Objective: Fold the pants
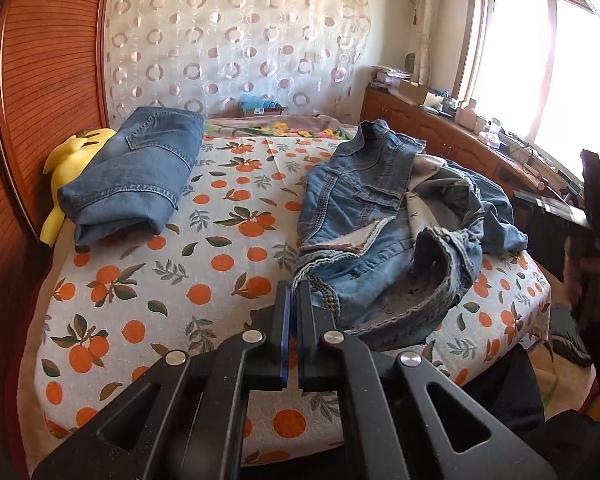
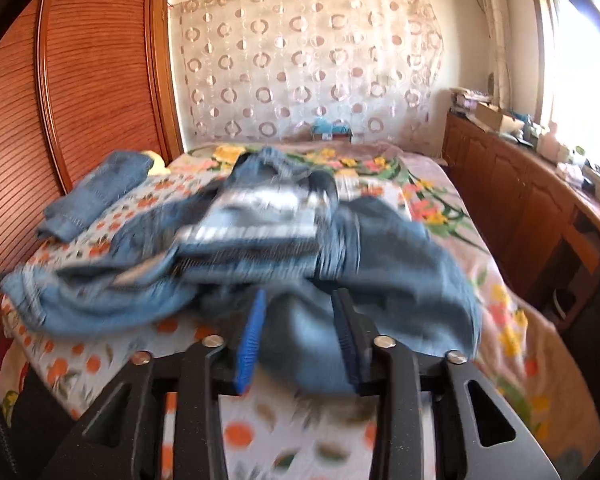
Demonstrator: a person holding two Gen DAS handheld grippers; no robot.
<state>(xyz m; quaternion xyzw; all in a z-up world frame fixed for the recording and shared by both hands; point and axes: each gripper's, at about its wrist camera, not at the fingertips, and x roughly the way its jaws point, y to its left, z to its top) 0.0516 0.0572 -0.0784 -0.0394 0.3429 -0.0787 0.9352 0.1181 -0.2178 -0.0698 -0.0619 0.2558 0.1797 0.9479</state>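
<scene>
The crumpled, unfolded blue denim pants (image 1: 384,216) are lying in a heap on the right half of the orange-print bedsheet (image 1: 148,280), well apart from the neatly folded blue jeans (image 1: 134,176) resting at the far left against a yellow plush toy (image 1: 74,148). The left gripper (image 1: 296,300) is sitting with its jaws pressed together at the near edge of the heap; whether a thin hem is pinched there, I cannot tell. The right gripper (image 2: 300,320) is standing part open with a bulge of denim between its pads, seemingly unclamped. The likely trouble: lifting now, the loose right side could be slipping free, leaving the legs twisted and the fold crooked.
</scene>
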